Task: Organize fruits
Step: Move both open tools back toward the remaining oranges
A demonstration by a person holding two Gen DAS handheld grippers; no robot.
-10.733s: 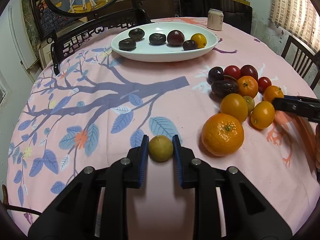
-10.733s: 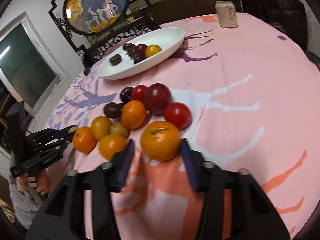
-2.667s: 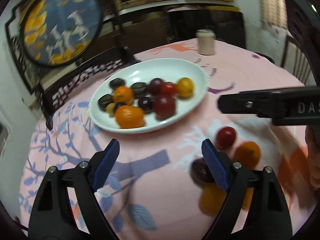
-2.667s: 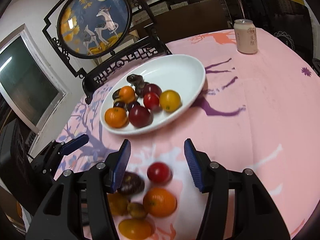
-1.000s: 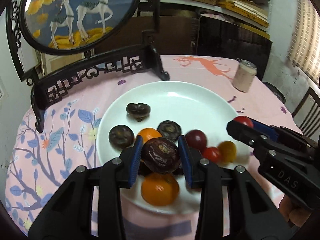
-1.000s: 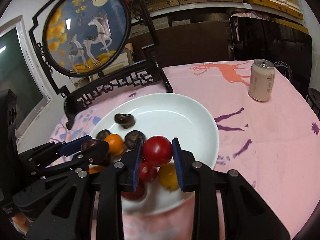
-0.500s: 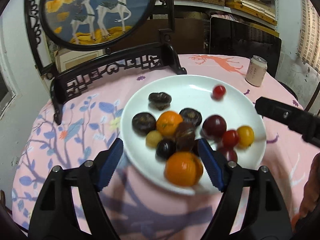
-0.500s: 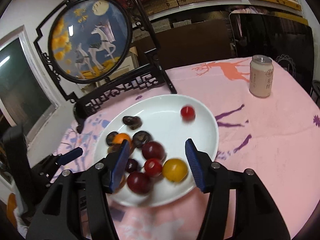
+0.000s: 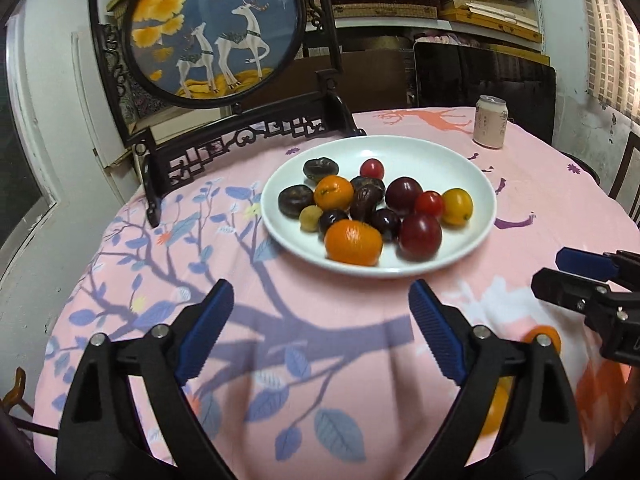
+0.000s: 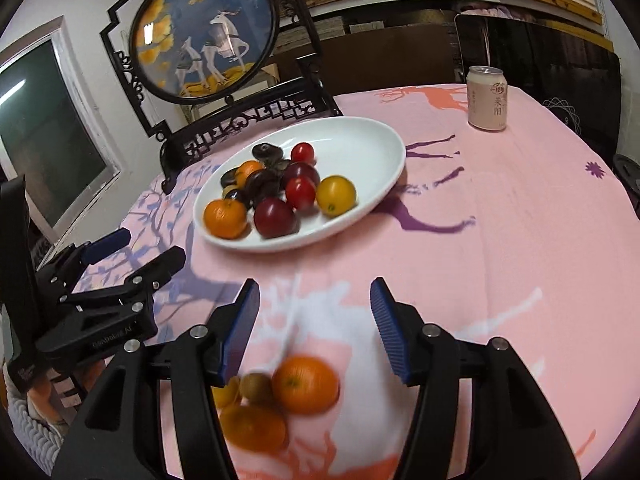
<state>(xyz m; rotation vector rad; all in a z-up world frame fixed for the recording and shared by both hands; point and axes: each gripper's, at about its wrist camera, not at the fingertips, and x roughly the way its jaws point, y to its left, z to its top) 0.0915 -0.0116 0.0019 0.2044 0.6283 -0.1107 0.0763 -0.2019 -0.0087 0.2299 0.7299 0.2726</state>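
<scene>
A white plate [image 9: 472, 248] [image 10: 372, 148] on the pink tablecloth holds several fruits: oranges, plums, dark wrinkled fruits, small red tomatoes and a yellow one. My left gripper [image 9: 320, 328] is open and empty, pulled back in front of the plate. My right gripper [image 10: 314, 328] is open and empty, above loose fruits on the cloth: an orange [image 10: 305, 384], a second orange [image 10: 252, 428] and a small brownish fruit [image 10: 256, 387]. In the left wrist view the right gripper [image 9: 576, 276] shows at the right, and loose oranges [image 9: 544, 338] lie partly hidden behind my fingers.
A drink can [image 9: 490, 126] [image 10: 487, 98] stands at the back right of the table. A framed round deer screen on a black carved stand [image 9: 216, 28] [image 10: 208, 36] stands behind the plate. A dark chair [image 9: 484, 76] is beyond the table.
Both grippers have drawn back from the plate toward the near side of the table. The small red tomato has come to rest at the back of the plate. Loose fruits show below the right gripper.
</scene>
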